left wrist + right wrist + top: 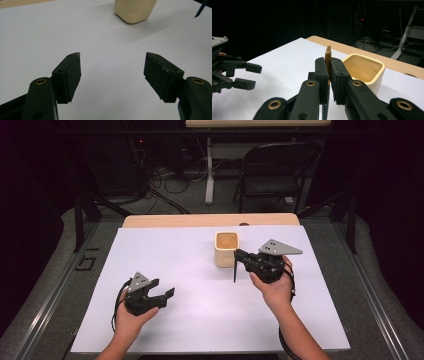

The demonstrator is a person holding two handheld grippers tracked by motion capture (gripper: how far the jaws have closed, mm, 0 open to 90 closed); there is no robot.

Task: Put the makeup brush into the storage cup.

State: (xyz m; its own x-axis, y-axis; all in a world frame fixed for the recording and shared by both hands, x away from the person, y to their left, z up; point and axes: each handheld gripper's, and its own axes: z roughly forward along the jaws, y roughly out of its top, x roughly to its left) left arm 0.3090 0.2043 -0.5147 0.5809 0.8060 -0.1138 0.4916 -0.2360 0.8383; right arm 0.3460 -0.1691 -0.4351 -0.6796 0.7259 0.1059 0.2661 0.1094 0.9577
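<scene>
Right gripper (239,262) pinches a thin knife (327,57) just beside the cream cup (226,248) on the white sheet (190,290) — blade hanging down — while the left gripper (162,297) gapes empty, well apart.

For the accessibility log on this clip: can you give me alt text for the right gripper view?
The right tool is shut on a thin flat stick with a tan tip, held upright beside a cream square cup on a white tabletop. Farther left, the left tool is open with nothing between its jaws.
</scene>
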